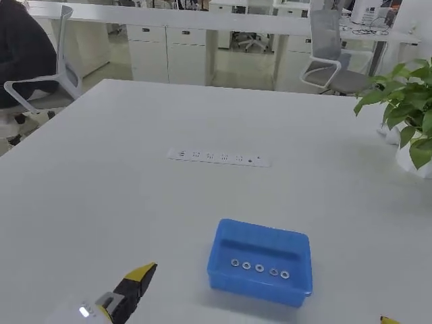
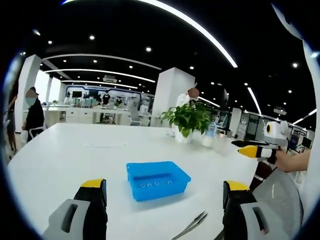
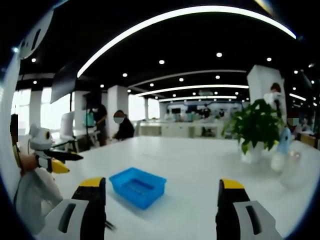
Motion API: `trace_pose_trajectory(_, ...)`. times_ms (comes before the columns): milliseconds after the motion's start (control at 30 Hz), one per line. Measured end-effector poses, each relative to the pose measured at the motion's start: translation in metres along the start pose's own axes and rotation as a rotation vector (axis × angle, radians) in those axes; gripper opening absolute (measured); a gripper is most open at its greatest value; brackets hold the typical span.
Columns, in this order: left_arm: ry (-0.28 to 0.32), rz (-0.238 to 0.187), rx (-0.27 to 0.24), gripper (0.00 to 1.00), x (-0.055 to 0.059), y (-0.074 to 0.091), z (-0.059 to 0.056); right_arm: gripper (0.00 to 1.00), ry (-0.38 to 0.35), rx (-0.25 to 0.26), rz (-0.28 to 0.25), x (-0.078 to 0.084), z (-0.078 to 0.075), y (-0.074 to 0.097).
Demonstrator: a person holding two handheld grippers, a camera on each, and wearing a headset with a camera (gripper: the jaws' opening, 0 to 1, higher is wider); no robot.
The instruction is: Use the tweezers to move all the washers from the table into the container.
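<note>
Five washers (image 1: 259, 267) lay in a row inside the blue container (image 1: 256, 289) near the desk's (image 1: 135, 196) front edge, the tweezers (image 2: 192, 226) lay on the desk just ahead of the left claw (image 2: 164, 185), which stood released and empty, as did the right claw (image 3: 162, 184).

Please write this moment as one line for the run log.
washers: five in blue container | tweezers: lying on table | left gripper: open | right gripper: open
</note>
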State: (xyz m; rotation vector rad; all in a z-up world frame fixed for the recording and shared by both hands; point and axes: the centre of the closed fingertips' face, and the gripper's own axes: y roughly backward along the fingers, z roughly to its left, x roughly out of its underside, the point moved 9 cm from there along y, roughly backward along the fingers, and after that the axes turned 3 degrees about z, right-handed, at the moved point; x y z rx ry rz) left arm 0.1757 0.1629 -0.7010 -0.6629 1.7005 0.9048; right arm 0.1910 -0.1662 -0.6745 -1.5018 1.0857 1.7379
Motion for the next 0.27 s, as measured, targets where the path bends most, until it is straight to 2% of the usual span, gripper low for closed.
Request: trace_pose_trajectory(267, 0.0, 0.008, 0.003, 0.99, 0.0013, -0.0004, -0.0003, 0.89, 0.025, -0.003, 0.03, 0.0028, 0.0019, -0.0022)
